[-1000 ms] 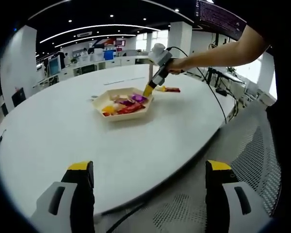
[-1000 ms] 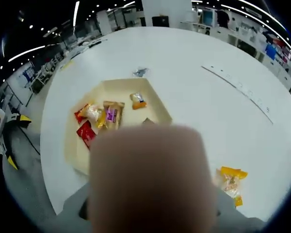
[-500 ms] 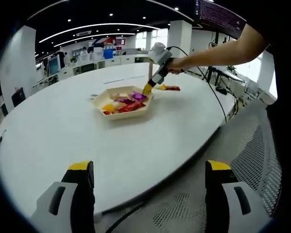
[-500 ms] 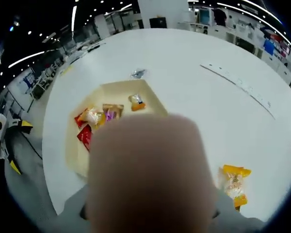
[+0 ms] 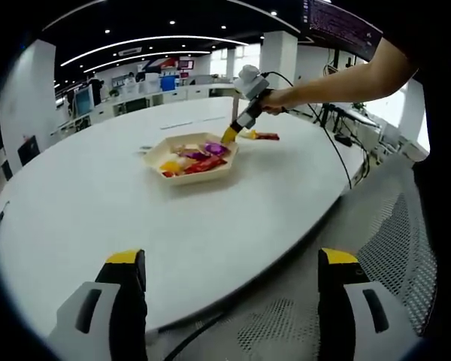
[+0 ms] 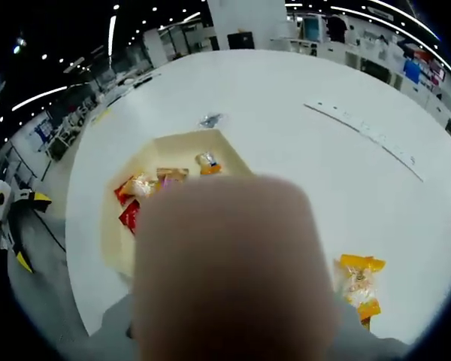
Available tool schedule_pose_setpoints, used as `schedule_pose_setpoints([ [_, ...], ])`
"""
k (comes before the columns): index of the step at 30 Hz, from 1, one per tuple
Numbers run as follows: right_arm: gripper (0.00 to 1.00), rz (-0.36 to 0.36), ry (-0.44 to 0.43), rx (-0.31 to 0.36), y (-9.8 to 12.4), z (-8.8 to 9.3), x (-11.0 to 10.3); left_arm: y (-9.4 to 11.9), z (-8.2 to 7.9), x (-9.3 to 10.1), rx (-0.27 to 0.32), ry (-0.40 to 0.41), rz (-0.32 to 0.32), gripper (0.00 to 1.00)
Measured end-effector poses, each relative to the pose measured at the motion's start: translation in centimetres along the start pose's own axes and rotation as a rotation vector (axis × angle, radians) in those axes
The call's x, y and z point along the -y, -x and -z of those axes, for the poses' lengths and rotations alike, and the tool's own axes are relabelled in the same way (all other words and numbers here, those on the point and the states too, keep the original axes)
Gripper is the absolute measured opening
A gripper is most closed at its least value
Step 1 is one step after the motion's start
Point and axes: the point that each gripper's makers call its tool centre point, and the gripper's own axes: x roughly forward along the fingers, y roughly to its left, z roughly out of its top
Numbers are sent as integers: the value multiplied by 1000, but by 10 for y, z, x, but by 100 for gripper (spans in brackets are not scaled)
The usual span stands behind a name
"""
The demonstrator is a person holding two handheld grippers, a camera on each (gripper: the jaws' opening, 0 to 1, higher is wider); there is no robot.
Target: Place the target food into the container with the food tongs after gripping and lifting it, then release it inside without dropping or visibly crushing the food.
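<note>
Just beside right gripper [image 5: 231, 138], tray [image 5: 225, 168]

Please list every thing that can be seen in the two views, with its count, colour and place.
table: one, white, round, bearing everything below.
tray: one, cream, angular, mid-table.
snack packets: several, red, orange, yellow and purple, inside the tray.
yellow packet: one, yellow-orange, on the table outside the tray, at the lower right of the right gripper view.
red packet: one, red, on the table beyond the tray in the left gripper view.
small wrapper: one, grey, on the table just past the tray's far edge.
blurred tan shape: one, close to the lens, hiding the right gripper's own jaws.
mesh chair: one, grey, beside the table.
left gripper: jaws wide apart, yellow tips, off the table's edge.
right gripper: yellow tip, over the tray's rim.
arm: one, holding the right gripper.
</note>
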Motion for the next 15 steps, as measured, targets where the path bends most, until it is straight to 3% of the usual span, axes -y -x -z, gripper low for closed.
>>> schedule_pose_setpoints([
  [15,21,15,-18,18,10,0,8,0,0,0,-2,-4,3,92],
])
